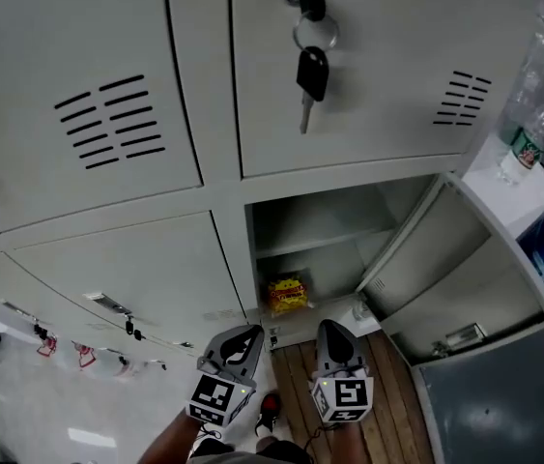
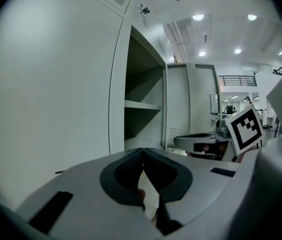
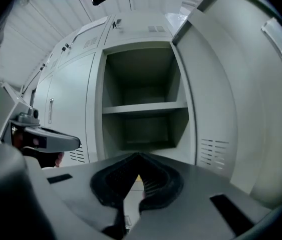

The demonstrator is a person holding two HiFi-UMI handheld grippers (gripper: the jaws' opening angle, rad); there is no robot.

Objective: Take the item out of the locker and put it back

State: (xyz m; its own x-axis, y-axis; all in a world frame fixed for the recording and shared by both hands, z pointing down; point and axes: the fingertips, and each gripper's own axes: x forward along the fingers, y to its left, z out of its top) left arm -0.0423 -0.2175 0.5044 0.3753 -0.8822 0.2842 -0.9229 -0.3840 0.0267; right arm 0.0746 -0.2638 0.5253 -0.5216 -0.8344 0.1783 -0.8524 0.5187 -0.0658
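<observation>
A yellow snack bag (image 1: 287,296) lies on the floor of the open lower locker (image 1: 322,222), under its shelf (image 1: 325,241). Both grippers hang in front of the opening, short of the bag. My left gripper (image 1: 248,335) is shut and holds nothing; its tips meet in the left gripper view (image 2: 142,152). My right gripper (image 1: 332,330) is also shut and empty. In the right gripper view (image 3: 137,157) it faces the locker's shelf (image 3: 146,107), and a sliver of yellow shows low between its jaws.
The locker door (image 1: 460,274) stands swung open to the right. A key bunch (image 1: 310,68) hangs from the lock of the locker above. A plastic bottle (image 1: 530,104) stands at the upper right. Wooden floor (image 1: 387,394) lies below the grippers.
</observation>
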